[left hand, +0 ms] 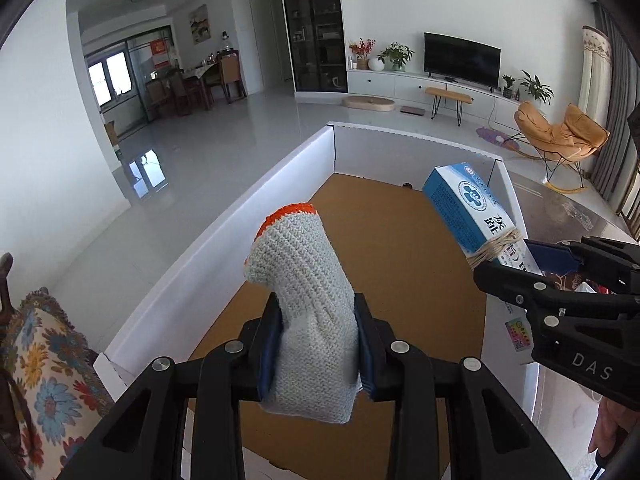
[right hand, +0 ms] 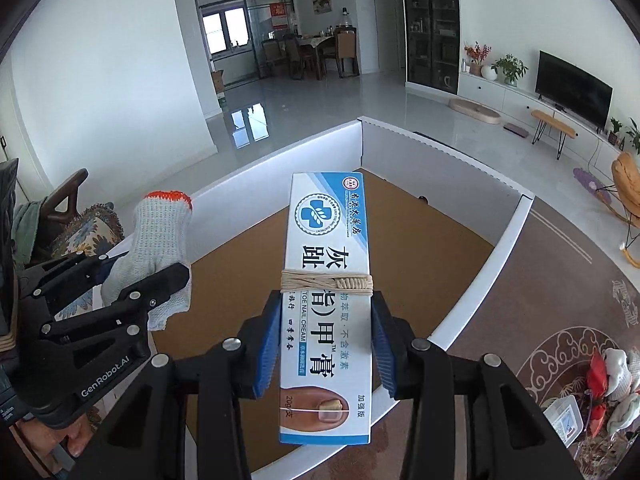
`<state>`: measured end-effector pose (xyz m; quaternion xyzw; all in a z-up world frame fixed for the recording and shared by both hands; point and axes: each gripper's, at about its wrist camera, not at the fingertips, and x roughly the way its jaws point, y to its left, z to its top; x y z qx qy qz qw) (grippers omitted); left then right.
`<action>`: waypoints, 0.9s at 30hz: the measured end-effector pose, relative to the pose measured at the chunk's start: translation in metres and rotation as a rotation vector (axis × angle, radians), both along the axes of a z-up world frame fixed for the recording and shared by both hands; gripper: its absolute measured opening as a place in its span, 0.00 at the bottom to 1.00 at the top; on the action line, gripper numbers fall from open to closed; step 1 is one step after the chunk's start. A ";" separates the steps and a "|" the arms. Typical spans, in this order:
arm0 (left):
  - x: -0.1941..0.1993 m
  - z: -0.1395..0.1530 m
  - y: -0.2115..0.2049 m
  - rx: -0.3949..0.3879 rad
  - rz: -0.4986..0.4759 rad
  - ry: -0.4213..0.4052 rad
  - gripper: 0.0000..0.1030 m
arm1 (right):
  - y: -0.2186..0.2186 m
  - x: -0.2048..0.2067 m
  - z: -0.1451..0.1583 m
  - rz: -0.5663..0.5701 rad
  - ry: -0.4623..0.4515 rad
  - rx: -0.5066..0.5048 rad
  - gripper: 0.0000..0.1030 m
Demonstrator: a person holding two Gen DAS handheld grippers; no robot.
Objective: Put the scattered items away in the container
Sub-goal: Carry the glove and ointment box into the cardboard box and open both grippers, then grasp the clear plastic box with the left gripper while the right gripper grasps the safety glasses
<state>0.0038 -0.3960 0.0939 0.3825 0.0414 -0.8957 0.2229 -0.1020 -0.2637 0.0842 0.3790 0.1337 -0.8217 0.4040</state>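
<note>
- Gripping one knitted glove (left hand: 308,304) in my left gripper (left hand: 318,354), I hold it over the one container (left hand: 224,236), a white-walled box with a brown cardboard floor; the orange-edged cuff points up and away from me.
- My left jaws are closed on the glove's lower part, a blue pad pressing each side.
- My right gripper (right hand: 326,344) is clamped on one blue-and-white nail cream box (right hand: 326,304), also above the container's floor, just inside its right wall.
- One band of pale string (right hand: 326,280) is wound around that box, just ahead of my right fingertips.
- Count: two items, one per gripper, both in the air; nothing of them touches the floor of the container.
- From the left wrist view the cream box sits to the right of the glove, near it but apart.
- Around: a floral cushion (left hand: 44,380) beside the container's left wall, a patterned brown tabletop (right hand: 560,280) to its right, with a red and white toy (right hand: 608,384) on it.
- Farther off: a television (left hand: 462,56) and an orange chair (left hand: 560,132).
</note>
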 end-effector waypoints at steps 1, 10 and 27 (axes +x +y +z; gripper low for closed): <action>0.000 -0.002 -0.002 -0.002 0.001 -0.003 0.32 | -0.001 -0.002 -0.004 0.001 -0.004 0.008 0.41; -0.011 -0.012 -0.005 -0.028 0.017 -0.031 0.35 | -0.018 0.002 -0.017 0.012 0.010 0.045 0.43; -0.009 0.015 0.057 0.059 -0.061 0.015 0.84 | 0.144 0.037 -0.030 -0.214 -0.109 -0.183 0.58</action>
